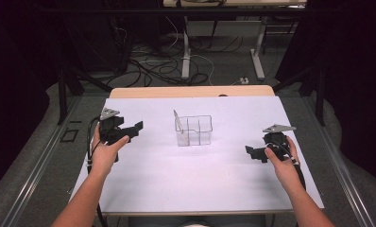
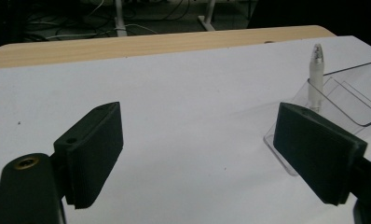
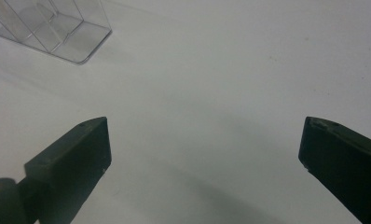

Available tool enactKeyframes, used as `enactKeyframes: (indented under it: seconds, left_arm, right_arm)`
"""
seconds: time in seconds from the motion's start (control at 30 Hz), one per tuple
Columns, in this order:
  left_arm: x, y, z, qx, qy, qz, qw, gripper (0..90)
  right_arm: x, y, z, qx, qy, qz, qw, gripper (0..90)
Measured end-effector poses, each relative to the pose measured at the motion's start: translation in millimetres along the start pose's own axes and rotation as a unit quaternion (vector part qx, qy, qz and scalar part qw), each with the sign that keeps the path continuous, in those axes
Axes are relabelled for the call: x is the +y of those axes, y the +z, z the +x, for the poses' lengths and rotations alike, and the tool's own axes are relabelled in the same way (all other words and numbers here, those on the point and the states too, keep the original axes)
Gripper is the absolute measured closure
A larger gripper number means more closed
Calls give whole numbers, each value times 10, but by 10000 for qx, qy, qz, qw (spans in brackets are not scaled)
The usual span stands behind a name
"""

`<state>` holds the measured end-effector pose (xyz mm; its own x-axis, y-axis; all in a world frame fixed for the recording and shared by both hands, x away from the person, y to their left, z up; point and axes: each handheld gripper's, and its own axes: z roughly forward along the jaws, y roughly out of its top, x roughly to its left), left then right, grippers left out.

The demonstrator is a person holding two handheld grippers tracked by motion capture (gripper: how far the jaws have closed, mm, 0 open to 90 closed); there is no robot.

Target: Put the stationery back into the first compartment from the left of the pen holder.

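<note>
High view: white table sheet (image 1: 224,179) evenly lit from above, bright but not blown out. Surroundings dark; the floor (image 1: 214,71) beyond is dim, cables barely readable. Picture soft overall, fine detail lost. Clear plastic box (image 1: 193,130) shows faint highlights on its rims and a weak shadow.

Left gripper view: sheet greyish-white, mild vignetting at the corners. Near jaws are slightly soft; the pen (image 2: 317,77) is reasonably sharp, with a small glint at its tip.

Right gripper view: flat, hazy and low in contrast. Broad, soft diagonal shadows cross the sheet. Box corner (image 3: 53,32) shows pale reflections.
</note>
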<state>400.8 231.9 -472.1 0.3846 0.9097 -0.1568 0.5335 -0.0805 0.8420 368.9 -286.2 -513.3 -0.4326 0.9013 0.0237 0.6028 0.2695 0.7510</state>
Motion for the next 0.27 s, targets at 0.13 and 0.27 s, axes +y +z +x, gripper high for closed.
enactKeyframes:
  seconds: [0.13,0.27]
  left_arm:
    - [-60,-12,61,84,-59,29,9999,96]
    - [-110,-28,110,135,-109,82,9998,57]
  right_arm:
    - [0,5,-4,-23,16,2,10000,22]
    - [-7,9,-19,-6,30,9,10000,21]
